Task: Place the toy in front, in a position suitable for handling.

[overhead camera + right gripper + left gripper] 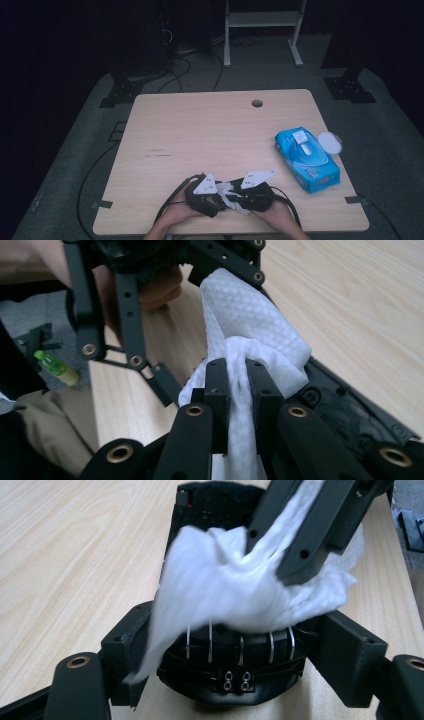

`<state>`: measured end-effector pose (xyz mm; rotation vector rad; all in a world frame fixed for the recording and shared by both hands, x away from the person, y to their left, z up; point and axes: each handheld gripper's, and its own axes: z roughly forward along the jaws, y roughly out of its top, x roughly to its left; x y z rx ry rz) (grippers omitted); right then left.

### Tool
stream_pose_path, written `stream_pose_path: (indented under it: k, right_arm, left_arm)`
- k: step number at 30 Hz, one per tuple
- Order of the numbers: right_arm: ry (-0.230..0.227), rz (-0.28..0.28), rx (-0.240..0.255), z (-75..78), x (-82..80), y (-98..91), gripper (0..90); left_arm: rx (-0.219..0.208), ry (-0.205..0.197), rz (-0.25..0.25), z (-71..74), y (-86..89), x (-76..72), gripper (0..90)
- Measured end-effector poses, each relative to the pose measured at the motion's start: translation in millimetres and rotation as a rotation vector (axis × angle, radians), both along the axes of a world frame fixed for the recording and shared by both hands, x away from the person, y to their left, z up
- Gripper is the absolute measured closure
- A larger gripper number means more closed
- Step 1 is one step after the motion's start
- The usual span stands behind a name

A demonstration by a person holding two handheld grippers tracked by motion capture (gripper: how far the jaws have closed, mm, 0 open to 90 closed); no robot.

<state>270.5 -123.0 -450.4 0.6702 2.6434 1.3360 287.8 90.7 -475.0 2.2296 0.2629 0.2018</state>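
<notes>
- Near table edge, high view: left gripper (216, 196) and right gripper (239, 196) meet tip to tip over the wooden table (200, 130), a hand behind each.
- Right gripper (236, 390): jaws clamped tight on a white wipe (250, 335).
- Left gripper (240, 645): jaws spread wide either side of a black object (235, 660); whether they press on it, cannot tell. The wipe (225, 590) lies bunched on that object.
- Blue wipes pack (307, 159) at the table's right side, well apart, its lid open.
</notes>
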Motion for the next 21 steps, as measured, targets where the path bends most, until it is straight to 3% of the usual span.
stream_pose_path:
  k: [3, 5, 7, 11, 14, 18, 21]
  right_arm:
    - [-0.012, -0.048, 0.000, 0.8, 3.9, -7.3, 81.4]
    - [-0.042, -0.090, -0.043, 1.2, 6.8, -15.5, 81.4]
    - [-0.014, -0.109, -0.032, 0.4, 8.1, -22.2, 81.4]
    - [0.016, -0.043, 0.022, -0.3, 0.8, -13.5, 81.4]
    - [-0.014, -0.012, 0.005, 1.2, -2.8, 1.3, 81.3]
    - [-0.054, -0.073, -0.023, 2.5, 2.8, -3.1, 81.4]
    - [-0.044, -0.134, -0.025, 2.6, 8.1, -13.7, 81.6]
  left_arm:
    - [-0.004, -0.003, -0.005, 0.9, 0.2, 0.1, 24.6]
    - [-0.005, 0.000, -0.006, 0.6, 0.4, 0.0, 24.6]
    - [-0.004, 0.002, -0.008, 1.1, 0.0, 0.2, 24.6]
    - [-0.005, 0.013, -0.026, 1.3, -3.5, -1.8, 24.6]
    - [-0.001, 0.010, -0.048, 0.6, -6.4, -4.5, 24.6]
    - [-0.004, 0.014, -0.055, 0.6, -6.0, -4.5, 24.7]
    - [-0.011, 0.011, -0.058, 1.3, -6.2, -4.6, 24.6]
